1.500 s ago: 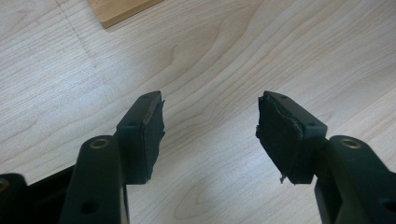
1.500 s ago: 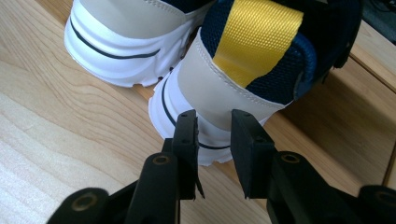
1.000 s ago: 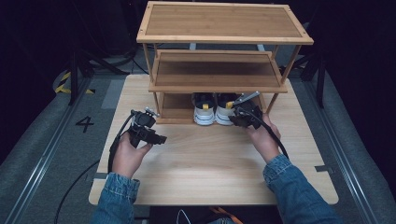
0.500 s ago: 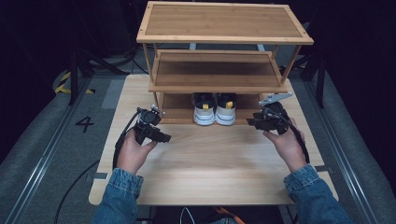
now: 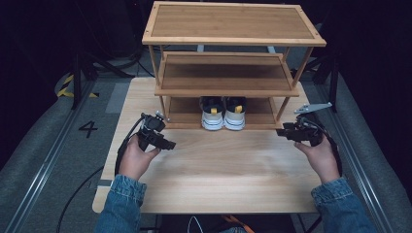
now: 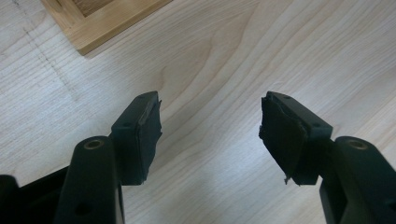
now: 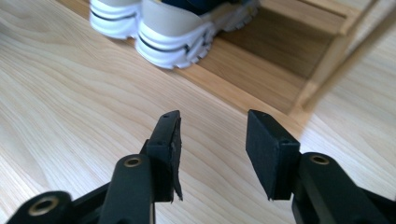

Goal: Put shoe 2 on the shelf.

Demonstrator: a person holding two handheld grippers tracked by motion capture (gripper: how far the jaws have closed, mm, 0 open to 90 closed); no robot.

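pair of sneakers (image 5: 223, 112): white soles, cream heels, yellow pull tabs, set side by side on bottom shelf of bamboo rack (image 5: 233, 29) | left gripper (image 5: 167, 144): fingers spread, empty, above counter (image 5: 223, 170) | right gripper (image 5: 282, 131): fingers just opened, empty

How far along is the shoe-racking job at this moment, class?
Done: the pair of sneakers stands side by side on the bottom shelf of the bamboo shoe rack. In hand: nothing; the left gripper and right gripper have just been opening, jaws empty, over the table. Left: apparently nothing.
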